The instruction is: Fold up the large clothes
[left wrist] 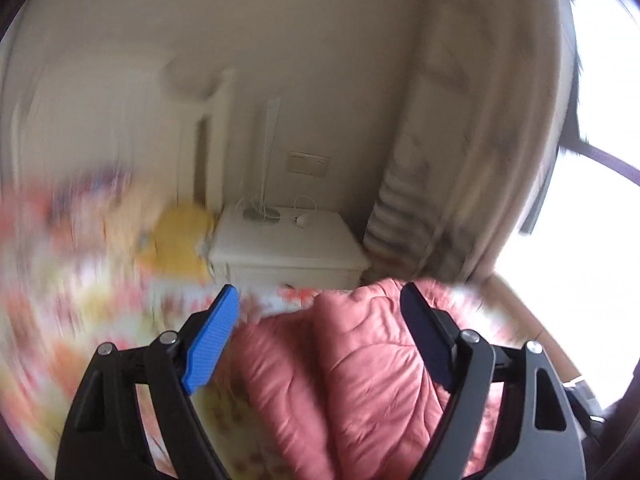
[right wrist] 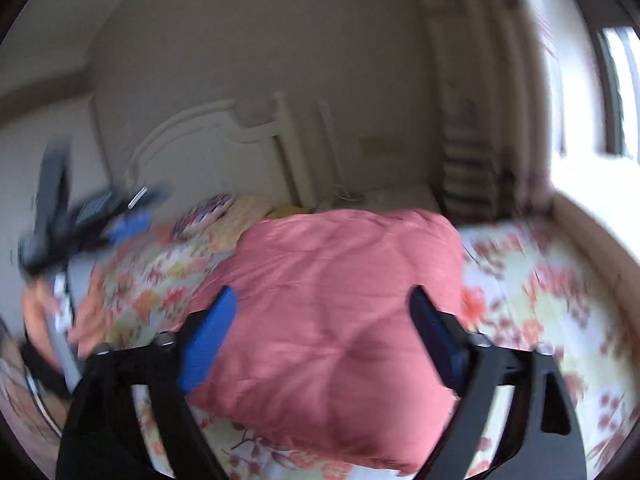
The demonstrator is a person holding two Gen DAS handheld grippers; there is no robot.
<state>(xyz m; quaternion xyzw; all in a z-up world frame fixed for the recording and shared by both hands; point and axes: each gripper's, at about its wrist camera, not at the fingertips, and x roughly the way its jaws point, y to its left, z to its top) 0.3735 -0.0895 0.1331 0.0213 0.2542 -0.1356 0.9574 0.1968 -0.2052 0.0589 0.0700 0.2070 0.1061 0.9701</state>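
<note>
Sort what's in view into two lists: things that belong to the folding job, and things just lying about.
Part of the job:
- pink padded garment, lying bundled on the bed
- left gripper, open
- right gripper, open
- floral bedsheet, the work surface

Just lying about:
- white nightstand
- cables on the nightstand
- yellow pillow
- curtain
- headboard

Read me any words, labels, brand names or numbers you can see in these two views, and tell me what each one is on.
No text can be read in either view.
The pink padded garment, the floral bedsheet and the nightstand show no lettering.
The wall plate is too blurred to tell.
</note>
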